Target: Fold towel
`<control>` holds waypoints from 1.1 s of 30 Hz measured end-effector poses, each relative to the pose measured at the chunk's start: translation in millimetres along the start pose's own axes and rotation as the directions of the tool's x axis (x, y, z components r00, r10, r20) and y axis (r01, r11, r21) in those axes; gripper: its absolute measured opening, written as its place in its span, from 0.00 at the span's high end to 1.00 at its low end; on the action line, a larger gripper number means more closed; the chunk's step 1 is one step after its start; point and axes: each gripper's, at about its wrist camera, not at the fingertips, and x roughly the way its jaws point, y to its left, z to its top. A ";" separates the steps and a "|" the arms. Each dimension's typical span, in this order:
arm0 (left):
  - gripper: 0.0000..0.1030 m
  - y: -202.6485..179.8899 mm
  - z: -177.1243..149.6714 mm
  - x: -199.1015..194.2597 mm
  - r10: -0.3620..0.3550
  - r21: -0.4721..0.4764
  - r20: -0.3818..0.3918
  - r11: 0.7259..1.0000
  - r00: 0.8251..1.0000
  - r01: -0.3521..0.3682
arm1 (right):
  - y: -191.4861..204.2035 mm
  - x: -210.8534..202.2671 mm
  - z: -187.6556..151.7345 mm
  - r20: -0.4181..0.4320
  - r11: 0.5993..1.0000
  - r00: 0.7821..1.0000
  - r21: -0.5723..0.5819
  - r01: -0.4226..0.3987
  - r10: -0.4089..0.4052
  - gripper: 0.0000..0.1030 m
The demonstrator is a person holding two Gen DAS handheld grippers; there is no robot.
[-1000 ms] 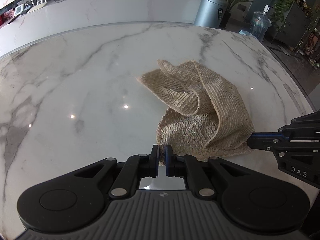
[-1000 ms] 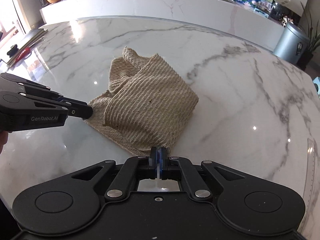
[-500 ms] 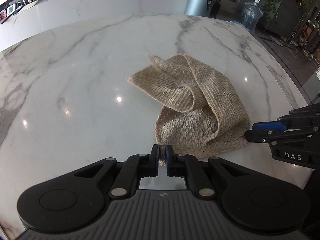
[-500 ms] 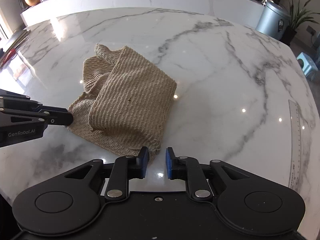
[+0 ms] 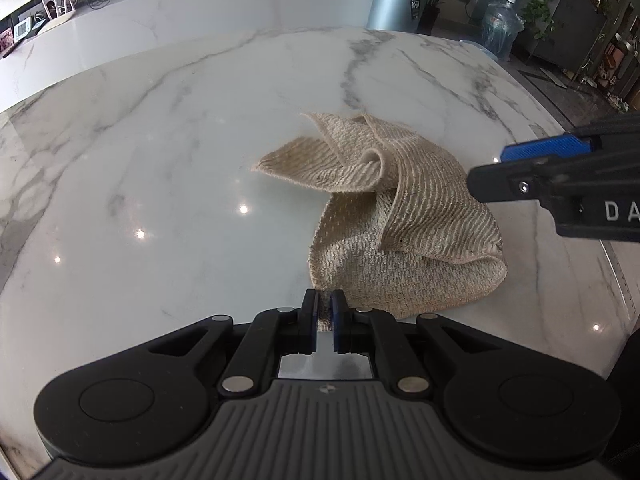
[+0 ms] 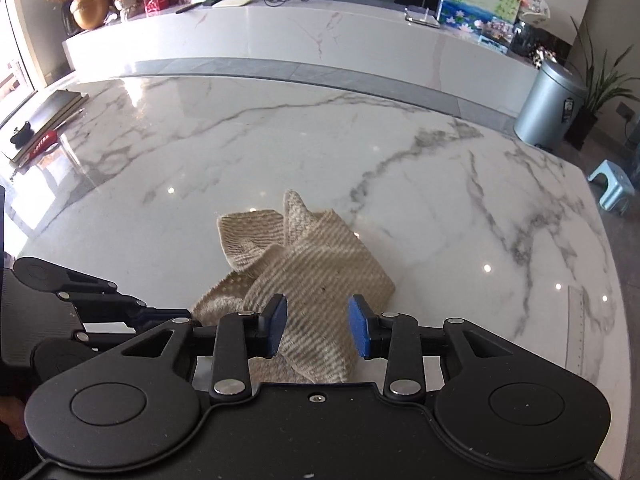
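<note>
- Towel [image 5: 404, 220], beige and ribbed, lies crumpled in a loose heap on the marble counter [image 5: 160, 160], toward the near edge and well away from the far edge.
- Left gripper [image 5: 325, 316] is closed on the towel's near corner, cloth pinched between its blue pads right at the counter surface.
- Right gripper [image 6: 316, 330] stands wide apart and holds nothing; it hovers above the heap's near right part, with the towel lying straight ahead and below it.
- Seen from the left wrist, the right gripper's blue pad [image 5: 544, 148] sits over the towel's right side, not touching it as far as I can tell.
- Heap's long axis runs away from both grippers toward the far edge; a flap [image 5: 320, 168] curls over on the far left.
- Judgement: the right gripper is nearer the free right corner, so it must come down there before the towel can be spread.
</note>
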 end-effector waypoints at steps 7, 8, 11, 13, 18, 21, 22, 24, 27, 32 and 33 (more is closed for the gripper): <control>0.94 2.3 -0.7 -0.5 -0.010 -0.003 0.001 1.000 1.000 0.010 | 17.9 23.8 11.7 -0.045 1.000 0.999 -0.001 -0.030 0.030 0.68; 0.94 2.4 -0.8 -0.7 -0.011 -0.003 0.001 1.000 1.000 0.011 | 19.0 28.5 11.9 -0.055 1.000 0.998 0.002 -0.018 0.018 0.68; 0.94 2.8 -0.8 -1.3 -0.013 -0.005 0.001 1.000 1.000 0.014 | 16.4 37.3 9.9 -0.073 1.000 0.997 0.016 0.001 0.000 0.86; 0.94 2.9 -0.6 -1.3 -0.014 -0.006 0.001 1.000 1.000 0.014 | 11.3 39.1 7.7 -0.080 0.999 0.997 0.035 0.000 0.003 0.94; 0.94 3.6 -1.2 -0.4 -0.010 0.001 0.001 1.000 1.000 0.010 | 1.8 30.9 4.0 -0.054 0.999 0.999 0.050 0.005 -0.002 0.98; 0.94 3.8 -1.5 -0.5 -0.010 -0.001 0.002 1.000 1.000 0.010 | -6.9 23.5 2.6 -0.043 0.998 0.999 0.057 0.017 -0.015 0.98; 0.94 4.0 -1.7 -0.6 -0.010 -0.002 0.002 1.000 1.000 0.010 | -11.2 21.2 1.4 -0.043 0.998 0.999 0.061 0.026 -0.024 0.98; 0.94 3.8 -2.1 -0.9 -0.008 -0.003 0.002 1.000 1.000 0.008 | -24.2 16.9 -4.6 -0.052 0.995 0.997 0.078 0.057 -0.053 0.98; 0.94 2.4 -2.1 -0.6 -0.001 -0.001 0.002 1.000 1.000 0.001 | -47.6 11.3 -20.2 -0.076 0.988 0.992 0.115 0.105 -0.097 0.98; 0.93 -0.6 -1.3 -0.5 0.015 0.003 -0.001 1.000 1.000 -0.015 | -78.5 9.6 -47.4 -0.130 0.971 0.982 0.179 0.156 -0.134 0.98; 0.92 -1.0 -1.3 -0.5 0.018 0.004 -0.001 1.000 1.000 -0.018 | -82.5 9.9 -52.9 -0.143 0.969 0.981 0.187 0.159 -0.133 0.98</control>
